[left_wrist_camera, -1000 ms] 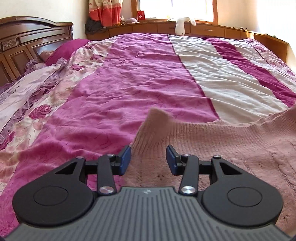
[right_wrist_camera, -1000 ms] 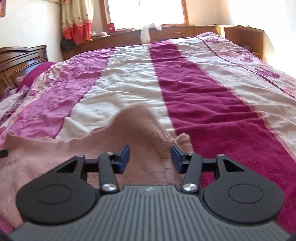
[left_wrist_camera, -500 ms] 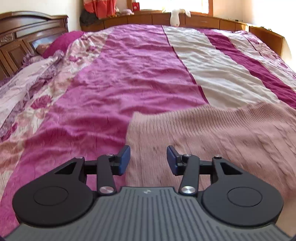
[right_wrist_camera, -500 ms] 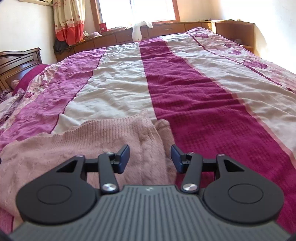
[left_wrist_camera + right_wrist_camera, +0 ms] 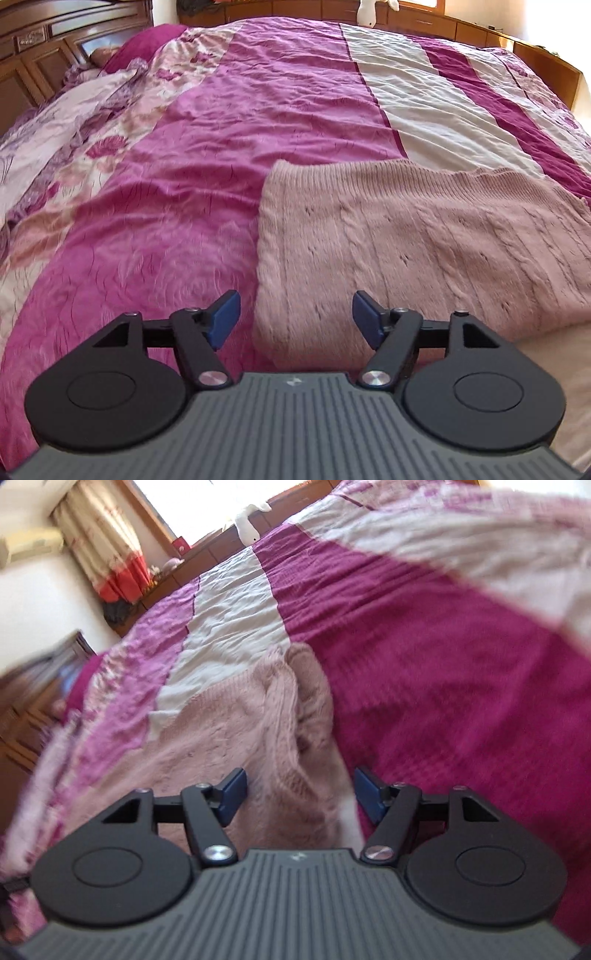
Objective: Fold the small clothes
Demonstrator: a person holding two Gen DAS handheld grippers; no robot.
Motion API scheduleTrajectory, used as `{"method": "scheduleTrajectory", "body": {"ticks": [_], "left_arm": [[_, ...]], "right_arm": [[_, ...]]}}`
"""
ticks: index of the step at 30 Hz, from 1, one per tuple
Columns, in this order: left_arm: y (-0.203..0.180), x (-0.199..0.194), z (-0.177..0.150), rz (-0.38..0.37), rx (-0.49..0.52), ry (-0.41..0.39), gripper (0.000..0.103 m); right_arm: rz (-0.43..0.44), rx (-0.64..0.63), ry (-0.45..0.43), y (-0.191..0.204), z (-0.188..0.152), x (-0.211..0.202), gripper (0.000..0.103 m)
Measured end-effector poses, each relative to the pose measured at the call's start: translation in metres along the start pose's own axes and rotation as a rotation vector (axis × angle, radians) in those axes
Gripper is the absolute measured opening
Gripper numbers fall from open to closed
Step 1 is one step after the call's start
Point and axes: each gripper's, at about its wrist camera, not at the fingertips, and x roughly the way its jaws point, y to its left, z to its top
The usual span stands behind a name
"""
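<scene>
left gripper (image 5: 295,319) hangs low over the near left edge of the pink knit sweater (image 5: 406,236), fingers wide apart, gripping nothing. right gripper (image 5: 300,794) is tilted and just as empty, spread over the bunched right end. looks like one fold is down on the striped bedspread (image 5: 258,110), more to go.

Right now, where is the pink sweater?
The pink sweater lies flat on the striped bedspread, ahead and right of the open left gripper. In the right wrist view its bunched edge sits between the open right gripper fingers.
</scene>
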Motion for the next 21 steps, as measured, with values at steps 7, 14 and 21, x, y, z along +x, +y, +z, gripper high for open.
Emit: {"method": "scheduleTrajectory", "body": {"ticks": [7, 14, 21], "left_arm": [[-0.002, -0.004, -0.012, 0.01, -0.045, 0.041, 0.074], [-0.002, -0.007, -0.017, 0.015, -0.073, 0.056, 0.074], [-0.005, -0.01, -0.019, 0.014, -0.069, 0.056, 0.074]], "right_arm": [[0.081, 0.066, 0.0, 0.002, -0.008, -0.001, 0.068], [0.124, 0.166, -0.023, -0.007, -0.006, -0.002, 0.068], [0.128, 0.139, -0.031, 0.002, -0.007, 0.002, 0.067]]}}
